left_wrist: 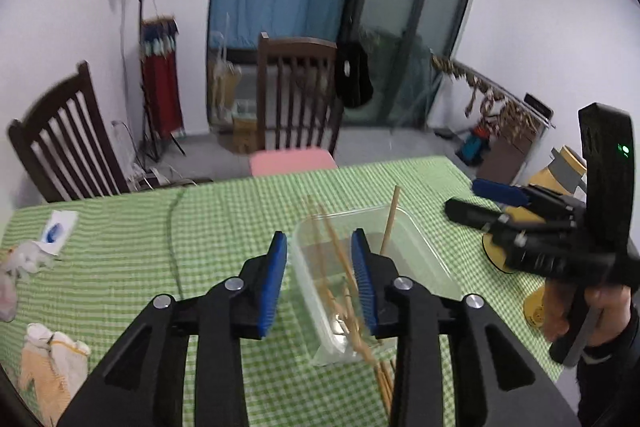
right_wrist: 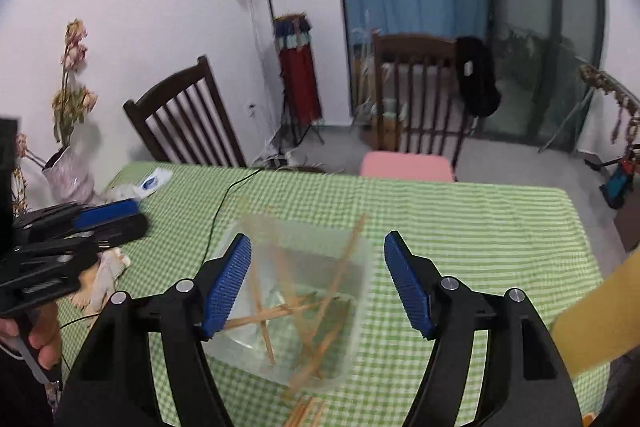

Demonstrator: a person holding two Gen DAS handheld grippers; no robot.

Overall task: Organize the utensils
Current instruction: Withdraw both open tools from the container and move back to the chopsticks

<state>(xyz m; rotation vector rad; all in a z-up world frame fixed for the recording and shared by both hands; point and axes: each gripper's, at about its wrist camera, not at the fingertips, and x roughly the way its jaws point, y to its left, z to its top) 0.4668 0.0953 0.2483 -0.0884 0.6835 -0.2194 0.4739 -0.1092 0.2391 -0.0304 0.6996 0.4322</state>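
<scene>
1. Chopsticks (right_wrist: 308,311) lay criss-crossed inside the clear plastic tub (right_wrist: 360,267) at mid-counter (right_wrist: 480,223), several leaning on its walls, probably dropped in loosely rather than sorted.
2. More chopsticks (left_wrist: 385,383) lay just outside its near edge, likely awaiting collection.
3. Left gripper (left_wrist: 319,281) hovered above the tub, jaws apart and holding nothing.
4. Right gripper (right_wrist: 318,285) hung over it too, jaws spread wide and bare.
5. Motion blur smeared the sticks, so their count was unclear; the near pile ran behind the grippers.
</scene>
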